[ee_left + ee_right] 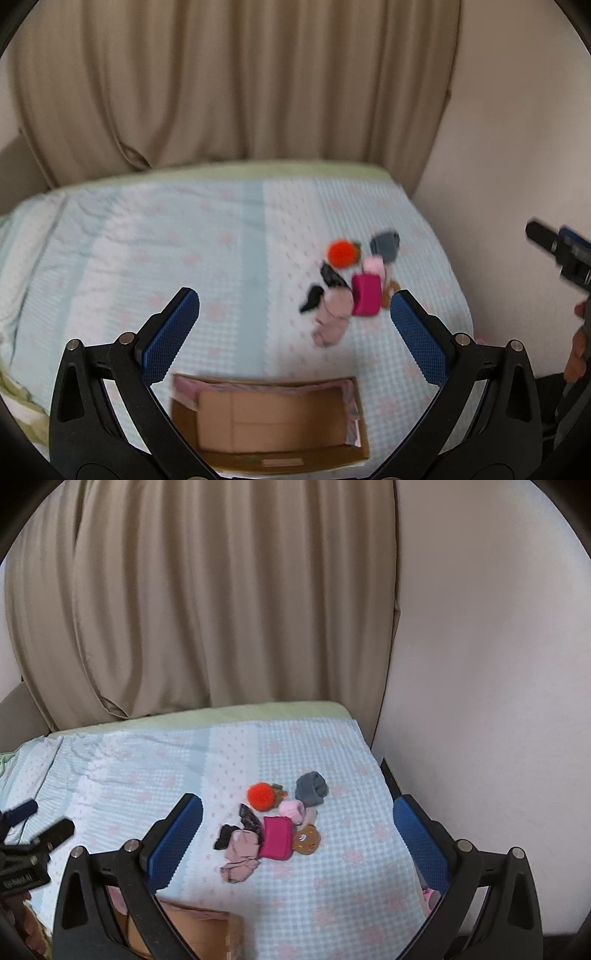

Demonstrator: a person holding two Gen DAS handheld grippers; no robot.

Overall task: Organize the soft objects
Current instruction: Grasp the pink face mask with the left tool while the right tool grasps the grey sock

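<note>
Both the left gripper (294,308) and the right gripper (297,814) hang spread wide and empty above the bed (147,782). The soft objects (273,821) lie clustered near the bed's right edge; the cardboard box (269,421) sits empty at its near edge

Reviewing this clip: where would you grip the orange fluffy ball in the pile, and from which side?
Probably from above, pads closing across the middle of the orange fluffy ball. It is round, so any axis grips alike. Its far-left side faces bare bedspread; the pink roll and black cloth crowd its near and right sides. The open right gripper looks nearer.
</note>
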